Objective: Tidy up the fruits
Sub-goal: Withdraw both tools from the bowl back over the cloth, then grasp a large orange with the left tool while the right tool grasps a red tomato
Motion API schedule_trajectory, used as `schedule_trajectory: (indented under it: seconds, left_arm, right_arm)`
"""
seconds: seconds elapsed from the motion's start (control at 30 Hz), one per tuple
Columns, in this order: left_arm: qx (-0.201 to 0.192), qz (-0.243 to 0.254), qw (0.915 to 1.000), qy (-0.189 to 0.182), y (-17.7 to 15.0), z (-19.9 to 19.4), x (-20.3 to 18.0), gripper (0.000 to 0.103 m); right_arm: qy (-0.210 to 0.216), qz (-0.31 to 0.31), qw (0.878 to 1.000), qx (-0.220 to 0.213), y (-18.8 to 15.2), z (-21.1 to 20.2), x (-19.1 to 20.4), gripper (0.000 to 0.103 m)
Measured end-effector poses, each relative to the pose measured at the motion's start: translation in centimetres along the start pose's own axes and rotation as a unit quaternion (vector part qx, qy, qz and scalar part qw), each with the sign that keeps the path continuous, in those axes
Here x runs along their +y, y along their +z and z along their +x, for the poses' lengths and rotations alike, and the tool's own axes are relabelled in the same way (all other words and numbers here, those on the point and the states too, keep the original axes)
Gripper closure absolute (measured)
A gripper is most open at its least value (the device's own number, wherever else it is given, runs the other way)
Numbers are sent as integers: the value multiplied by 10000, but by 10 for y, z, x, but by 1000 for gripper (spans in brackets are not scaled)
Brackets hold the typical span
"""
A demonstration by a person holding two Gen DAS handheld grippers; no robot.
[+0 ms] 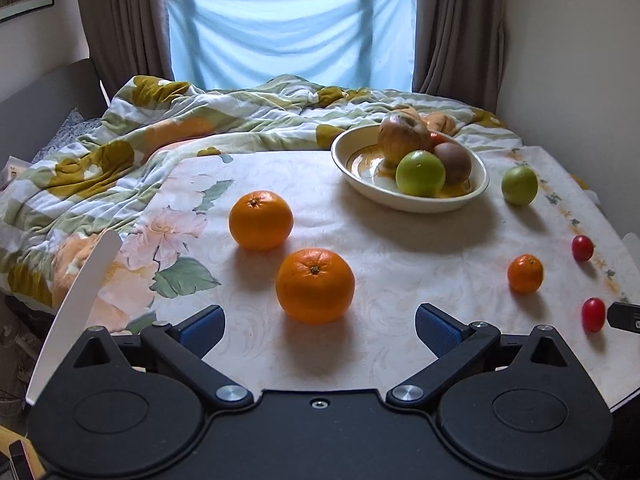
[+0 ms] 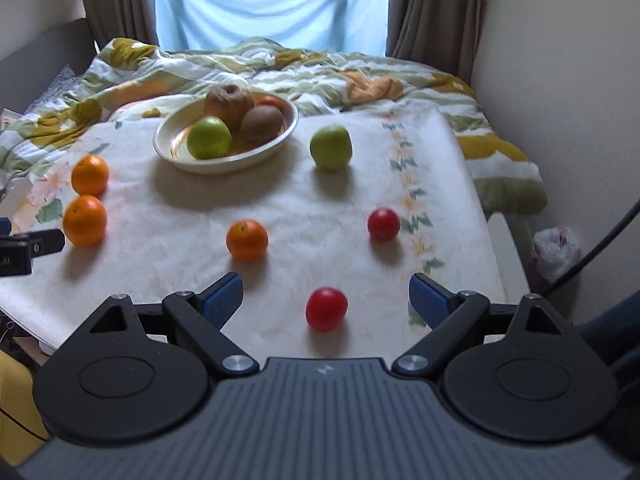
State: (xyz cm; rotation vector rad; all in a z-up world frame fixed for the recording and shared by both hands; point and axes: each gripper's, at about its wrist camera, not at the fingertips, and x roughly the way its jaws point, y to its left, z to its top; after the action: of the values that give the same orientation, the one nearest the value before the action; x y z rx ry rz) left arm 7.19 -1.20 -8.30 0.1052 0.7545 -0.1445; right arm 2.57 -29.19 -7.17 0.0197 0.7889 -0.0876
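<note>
Left tool point(image 1: 320, 330): we hold it low, spread wide, just before the big orange point(image 1: 315, 286).
Right tool point(image 2: 326, 300): spread wide around the red tomato point(image 2: 326, 309), not touching.
Bowl point(image 1: 408, 200): behind both, holding fruit.
Bench point(image 1: 400, 240): fruits scattered around the bowl.

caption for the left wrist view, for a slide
Open left gripper faces the near orange; bowl of fruit behind, loose fruit scattered on the table.

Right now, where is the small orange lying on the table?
The small orange lies loose on the tablecloth left of centre in the right wrist view, between the two large oranges and the farther red fruit, nearer than the bowl.
</note>
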Motion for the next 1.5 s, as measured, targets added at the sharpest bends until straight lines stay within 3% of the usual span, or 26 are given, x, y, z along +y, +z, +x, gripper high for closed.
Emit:
schedule_trajectory:
  seconds: [0.27, 0.53, 0.63, 0.67, 1.03, 1.37, 1.4, 1.43, 1.5]
  left_arm:
    - [125, 96, 9999, -49, 0, 35, 7, 2]
    - [169, 150, 9996, -179, 9, 54, 9, 11]
    - [220, 221, 9993, -224, 12, 60, 8, 29]
    - [262, 235, 9990, -262, 12, 62, 7, 39]
    - [360, 269, 9986, -290, 10, 60, 7, 40]
    - [397, 241, 9984, -325, 3, 51, 7, 40]
    - [400, 230, 9984, -329, 2, 51, 6, 40]
    - [402, 220, 9984, -332, 2, 50, 6, 40]
    - [405, 204, 9984, -343, 1, 48, 7, 40]
  right_arm:
    - [-226, 250, 9993, 171, -21, 30, 7, 1]
    - [-360, 399, 9983, 241, -22, 50, 10, 14]
    - [-385, 420, 9980, 262, -22, 54, 10, 20]
    - [-381, 431, 9980, 275, -22, 55, 10, 20]
    - [-439, 479, 9975, 293, -20, 61, 10, 32]
    - [-445, 471, 9975, 285, -14, 65, 9, 36]
    - [-446, 461, 9975, 280, -15, 65, 10, 37]
    - [-432, 441, 9977, 278, -15, 65, 10, 48]
    - [-391, 378, 9981, 302, -15, 65, 12, 59]
